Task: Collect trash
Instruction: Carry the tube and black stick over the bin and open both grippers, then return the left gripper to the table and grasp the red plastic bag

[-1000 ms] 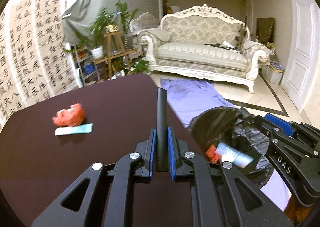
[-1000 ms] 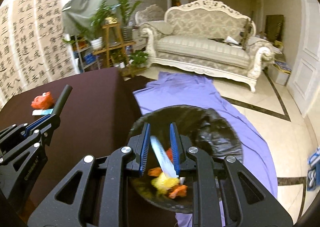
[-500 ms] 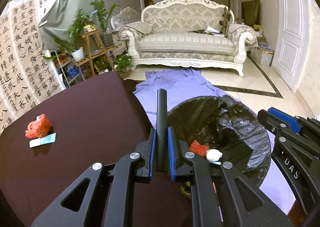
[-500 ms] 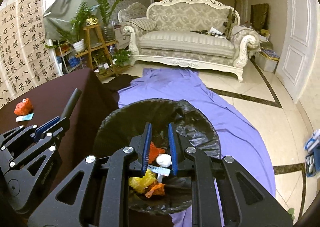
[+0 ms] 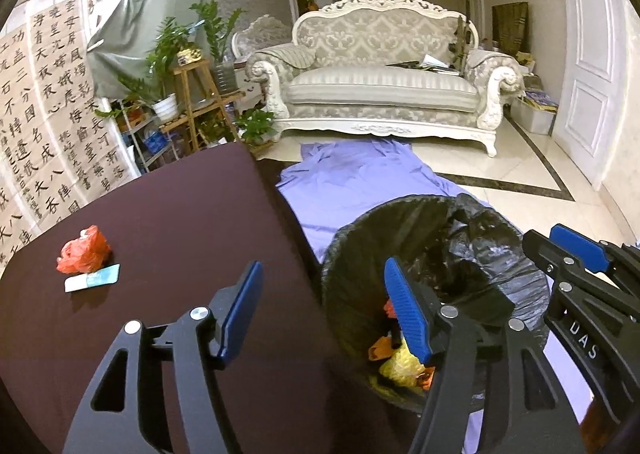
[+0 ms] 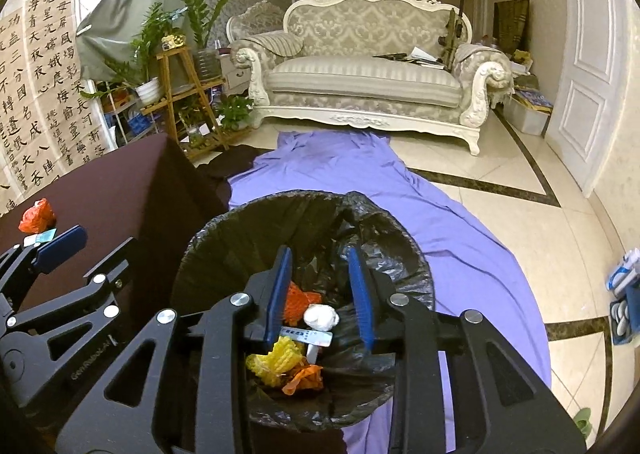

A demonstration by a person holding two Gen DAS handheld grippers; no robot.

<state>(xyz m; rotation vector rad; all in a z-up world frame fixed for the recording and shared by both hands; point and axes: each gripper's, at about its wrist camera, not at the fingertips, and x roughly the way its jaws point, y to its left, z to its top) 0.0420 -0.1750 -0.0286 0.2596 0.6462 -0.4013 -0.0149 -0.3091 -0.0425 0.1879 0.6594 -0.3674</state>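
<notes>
A bin lined with a black bag (image 5: 472, 250) (image 6: 256, 238) stands on the floor beside the dark table (image 5: 168, 214). It holds orange, yellow and white scraps and a white strip (image 6: 308, 336). My left gripper (image 5: 322, 288) is open and empty, straddling the table's edge and the bin's rim. My right gripper (image 6: 320, 274) is open and empty above the bin. A crumpled red bag (image 5: 83, 250) (image 6: 37, 216) and a pale blue-white packet (image 5: 93, 278) lie on the table at the left.
A purple cloth (image 6: 400, 198) covers the floor around the bin. A white sofa (image 5: 392, 86) stands at the back, plants on wooden stands (image 5: 192, 94) at the back left, a white door (image 5: 592, 66) at the right.
My left gripper has opened and the black stick it held is gone from it. My right gripper has opened wider; the white strip it held a second ago lies in the bin.
</notes>
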